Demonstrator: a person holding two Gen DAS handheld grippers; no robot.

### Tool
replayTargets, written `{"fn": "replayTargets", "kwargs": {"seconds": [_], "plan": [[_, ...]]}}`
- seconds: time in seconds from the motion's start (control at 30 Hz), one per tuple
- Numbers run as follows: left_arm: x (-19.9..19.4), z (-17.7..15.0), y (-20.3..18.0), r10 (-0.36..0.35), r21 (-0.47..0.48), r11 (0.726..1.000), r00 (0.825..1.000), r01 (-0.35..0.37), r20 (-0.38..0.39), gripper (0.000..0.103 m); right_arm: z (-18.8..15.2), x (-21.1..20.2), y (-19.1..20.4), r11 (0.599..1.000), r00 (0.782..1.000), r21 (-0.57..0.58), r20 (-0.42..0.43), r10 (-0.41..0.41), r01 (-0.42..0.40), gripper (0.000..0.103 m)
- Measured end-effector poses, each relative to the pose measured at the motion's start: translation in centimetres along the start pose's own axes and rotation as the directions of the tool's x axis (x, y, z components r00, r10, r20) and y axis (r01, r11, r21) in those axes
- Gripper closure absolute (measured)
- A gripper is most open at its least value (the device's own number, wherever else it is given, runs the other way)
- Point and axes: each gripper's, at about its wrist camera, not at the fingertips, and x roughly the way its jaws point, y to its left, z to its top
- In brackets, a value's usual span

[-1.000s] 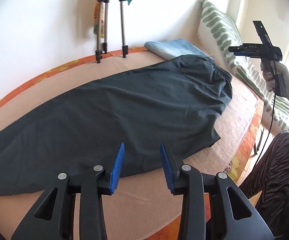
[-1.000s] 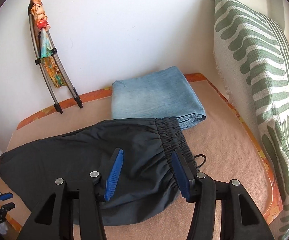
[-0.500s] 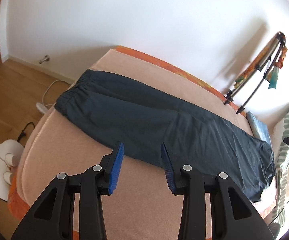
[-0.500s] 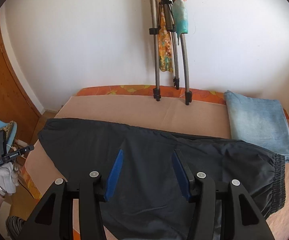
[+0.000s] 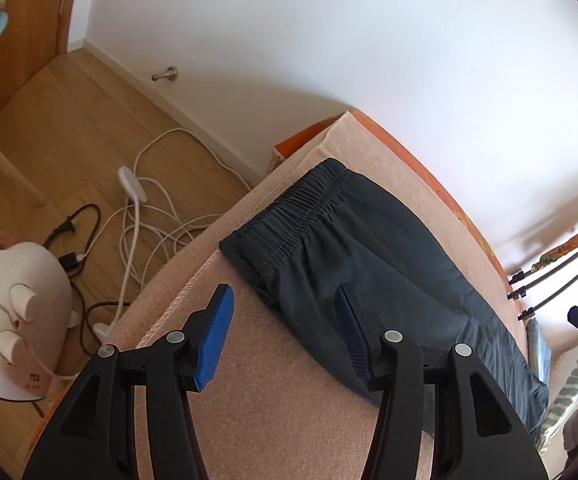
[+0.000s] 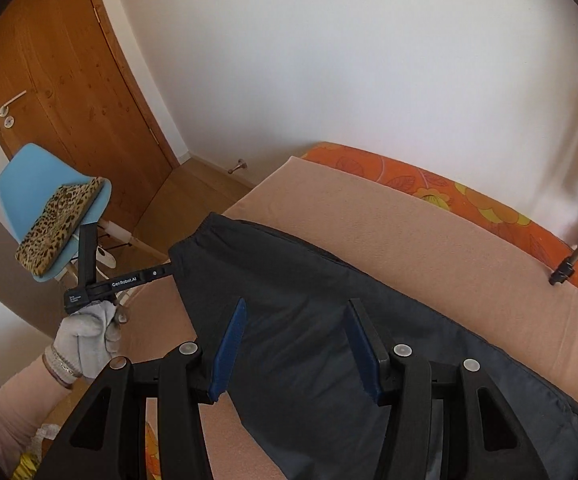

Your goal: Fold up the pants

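On the bed's peach blanket the dark pants lie flat, stretched lengthwise, with the elastic cuff near the blanket's foot-end edge, just short of its stitched hem.

Left gripper: hangs above the near side of the blanket close to the foot-end corner, pointing steeply down. Jaws have just been opening; they stand apart with nothing pinched. The left blue pad sits over bare blanket, the right pad over the pants' near edge, a short way from the cuff. Whether a pad touches the fabric, cannot tell.

Right gripper: over the pants further along the leg, jaws parted, no cloth gripped between the 2 pads. In this view the left gripper, held in a gloved hand, points at the cuff end from the near side of the bed.

Off the foot end: white fan heater and cables on the wood floor; blue chair by the door.
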Motion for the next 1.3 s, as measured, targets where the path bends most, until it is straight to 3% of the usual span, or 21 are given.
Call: {"fn": "replayTargets", "kwargs": {"seconds": [0.17, 0.37, 0.43, 0.5, 0.67, 0.73, 0.87, 1.0, 1.17, 1.3], "plan": [[0.7, 0.2, 0.9, 0.018, -0.018, 1.0, 0.999, -0.018, 0.037, 0.051, 3.1, 8.5, 3.2, 0.995, 0.992, 0.018, -0.082, 0.095, -0.094, 0.05], [1.5, 1.1, 0.5, 0.039, 0.01, 0.999, 0.997, -0.04, 0.069, 0.049, 2.6, 16.5, 2.8, 0.984, 0.973, 0.124, -0.177, 0.147, -0.126, 0.05], [1.8, 1.0, 0.4, 0.062, 0.033, 0.997, 0.994, -0.065, 0.086, 0.061, 2.5, 18.0, 2.6, 0.979, 0.967, 0.156, -0.198, 0.159, -0.129, 0.05], [1.8, 1.0, 0.6, 0.06, 0.022, 0.998, 0.993, -0.062, 0.103, 0.082, 2.6, 18.6, 2.4, 0.975, 0.963, 0.176, -0.211, 0.169, -0.133, 0.048], [1.0, 0.6, -0.4, 0.042, 0.09, 0.994, 0.987, -0.057, 0.153, 0.089, 5.5, 18.8, 4.1, 0.973, 0.96, 0.182, -0.212, 0.181, -0.143, 0.046], [0.9, 0.3, -1.1, 0.039, 0.133, 0.989, 0.985, -0.061, 0.168, 0.089, 7.1, 19.3, 5.6, 0.971, 0.955, 0.175, -0.217, 0.202, -0.165, 0.037], [0.2, -0.1, -2.2, 0.015, 0.201, 0.978, 0.98, -0.056, 0.197, 0.091, 9.9, 21.6, 8.7, 0.983, 0.957, 0.136, -0.245, 0.157, -0.127, 0.036], [-0.2, -0.9, -4.2, -0.009, 0.309, 0.949, 0.976, -0.061, 0.219, 0.091, 11.1, 24.1, 10.5, 0.989, 0.938, 0.092, -0.32, 0.136, -0.112, 0.036], [-0.4, -2.0, -6.4, -0.039, 0.422, 0.905, 0.976, -0.057, 0.214, 0.091, 10.7, 27.3, 11.5, 0.998, 0.892, 0.037, -0.447, 0.064, -0.053, 0.037], [-0.3, -2.0, -6.5, -0.036, 0.431, 0.901, 0.978, -0.058, 0.207, 0.091, 9.3, 28.6, 11.3, 1.0, 0.865, -0.013, -0.502, 0.002, -0.01, 0.037]]}}
